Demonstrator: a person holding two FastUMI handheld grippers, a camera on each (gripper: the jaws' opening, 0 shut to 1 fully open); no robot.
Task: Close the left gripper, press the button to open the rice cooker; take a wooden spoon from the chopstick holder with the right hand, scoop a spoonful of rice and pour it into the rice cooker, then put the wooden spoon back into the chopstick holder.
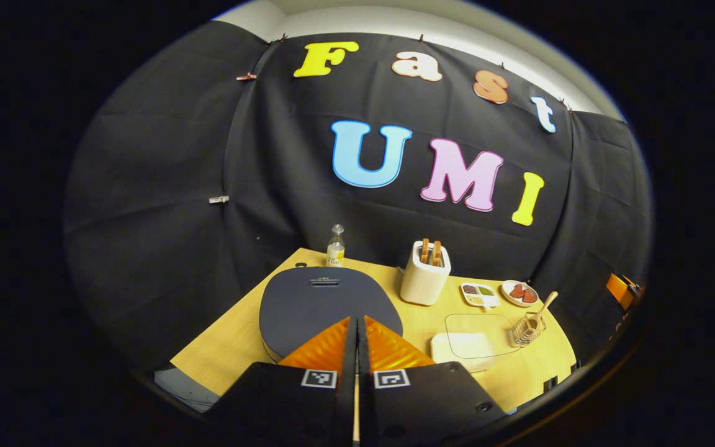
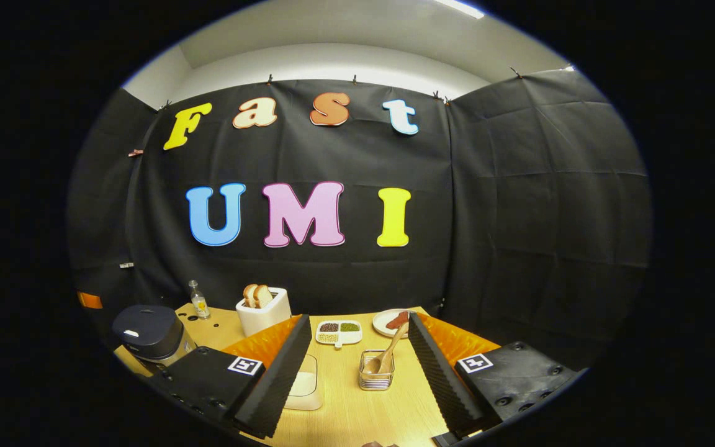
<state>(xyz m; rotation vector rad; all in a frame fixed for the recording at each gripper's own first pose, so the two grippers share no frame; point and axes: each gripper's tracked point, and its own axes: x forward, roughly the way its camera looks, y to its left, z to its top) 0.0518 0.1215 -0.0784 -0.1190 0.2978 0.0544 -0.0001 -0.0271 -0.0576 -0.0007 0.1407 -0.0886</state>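
Left gripper (image 1: 357, 323): fingers pressed flat together, nothing between them, poised right above the near edge of the rice cooker's lid.
Rice cooker (image 1: 326, 301): lid down, dark and rounded, sitting at the left end of the wooden table (image 1: 233, 341); in the right gripper view it sits far left (image 2: 149, 332).
Right gripper (image 2: 354, 354): fingers spread wide apart, holding nothing, and the chopstick holder sits framed between them, farther along the table.
Chopstick holder (image 2: 376, 372): a small wire basket, upright on the table.
Wooden spoon (image 2: 388, 354): standing in the holder, bowl down, handle leaning up and to the right.
Rice container (image 1: 475, 341): pale box under a clear lid, just left of the holder in the left gripper view.
Behind: toaster (image 2: 263, 313) with bread slices, small bottle (image 2: 197, 301), divided dish (image 2: 339, 332) of grains, a plate (image 2: 391, 321) with something red.
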